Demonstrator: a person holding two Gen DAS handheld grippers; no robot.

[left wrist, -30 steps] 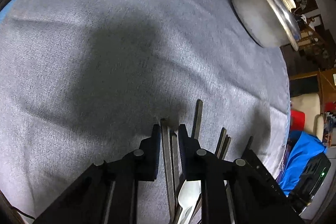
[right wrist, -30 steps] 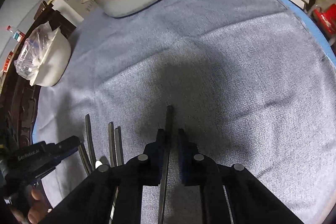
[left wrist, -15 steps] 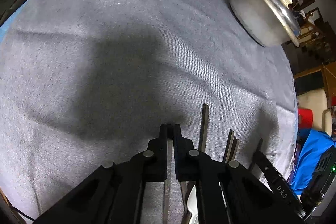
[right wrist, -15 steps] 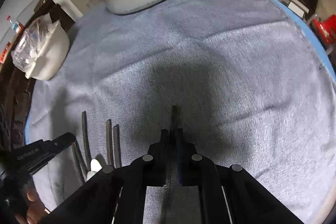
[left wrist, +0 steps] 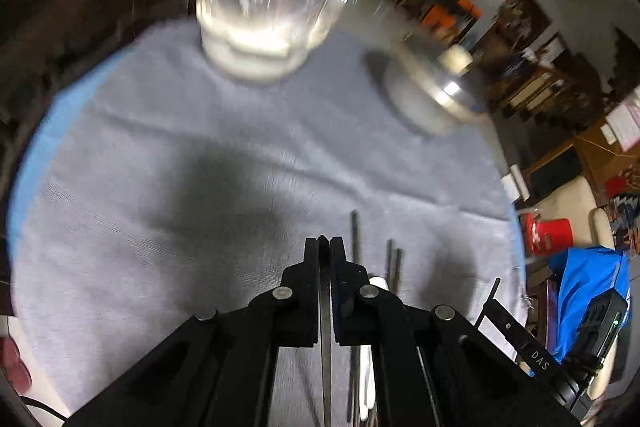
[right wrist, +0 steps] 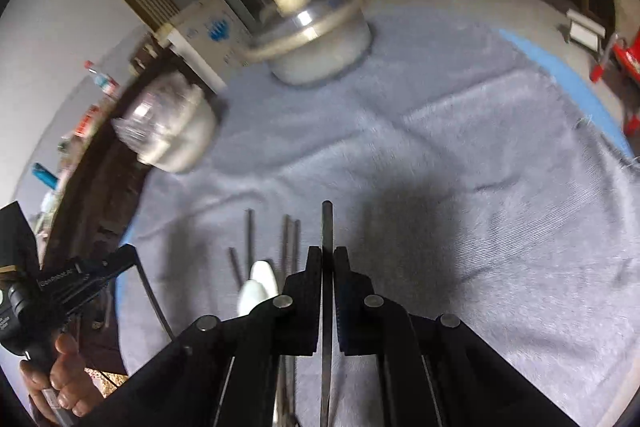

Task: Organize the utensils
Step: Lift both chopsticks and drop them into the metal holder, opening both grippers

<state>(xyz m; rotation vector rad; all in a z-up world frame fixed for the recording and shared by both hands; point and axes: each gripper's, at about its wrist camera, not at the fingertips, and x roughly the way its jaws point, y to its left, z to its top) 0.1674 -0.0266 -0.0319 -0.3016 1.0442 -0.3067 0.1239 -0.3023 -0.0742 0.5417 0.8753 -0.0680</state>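
Left gripper (left wrist: 324, 243) now lifted and tilted up from the cloth (left wrist: 160, 187), jaws gone from apart to clamped on a thin utensil (left wrist: 325, 339). Right gripper (right wrist: 327, 251) likewise raised, closed from a loose straddle to a tight grip on a dark handle (right wrist: 327, 227). More room beyond the table in both views, far dishes blurred.

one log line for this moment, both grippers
left gripper: shut on utensil | right gripper: shut on utensil | rest of utensils on cloth
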